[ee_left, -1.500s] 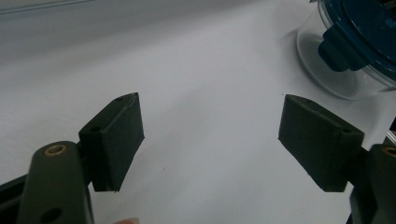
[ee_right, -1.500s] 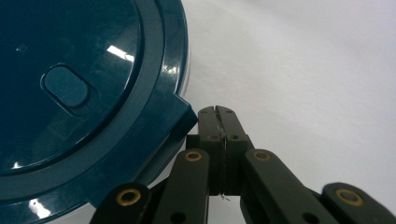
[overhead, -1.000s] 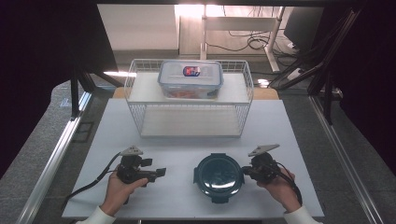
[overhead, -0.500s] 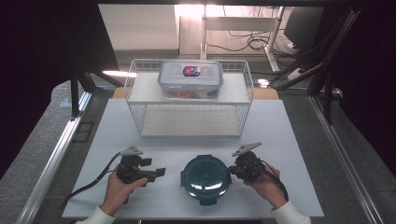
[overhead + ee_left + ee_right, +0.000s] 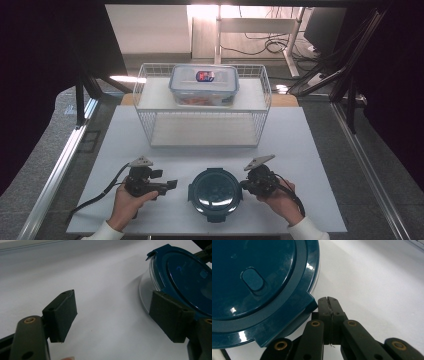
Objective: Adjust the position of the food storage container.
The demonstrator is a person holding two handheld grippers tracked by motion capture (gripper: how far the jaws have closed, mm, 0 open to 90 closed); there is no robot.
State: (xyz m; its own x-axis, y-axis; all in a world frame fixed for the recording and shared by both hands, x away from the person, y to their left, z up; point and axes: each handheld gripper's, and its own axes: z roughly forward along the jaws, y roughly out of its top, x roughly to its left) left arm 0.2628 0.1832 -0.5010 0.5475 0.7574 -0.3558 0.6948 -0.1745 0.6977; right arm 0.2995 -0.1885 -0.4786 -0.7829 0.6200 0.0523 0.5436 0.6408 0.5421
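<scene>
A round clear container with a dark teal lid [image 5: 215, 190] stands on the white table near its front edge. My right gripper [image 5: 244, 184] lies at the container's right side, jaws shut with nothing between them. In the right gripper view its tips [image 5: 328, 300] sit right beside a square tab of the lid [image 5: 254, 277], seemingly touching it. My left gripper [image 5: 172, 184] rests left of the container, a short gap away, pointing at it. In the left gripper view its jaws [image 5: 112, 312] stand open over bare table, with the container [image 5: 185, 277] just beyond the right pad.
A white wire basket rack [image 5: 202, 107] stands at the table's middle back, with a clear rectangular lidded box [image 5: 204, 85] on top. The white table top [image 5: 310, 150] is bordered by metal rails on both sides. Cables trail from both grippers.
My right gripper has moved left, and the round container has slid left with it, closer to the left gripper. The left gripper has stayed where it was.
</scene>
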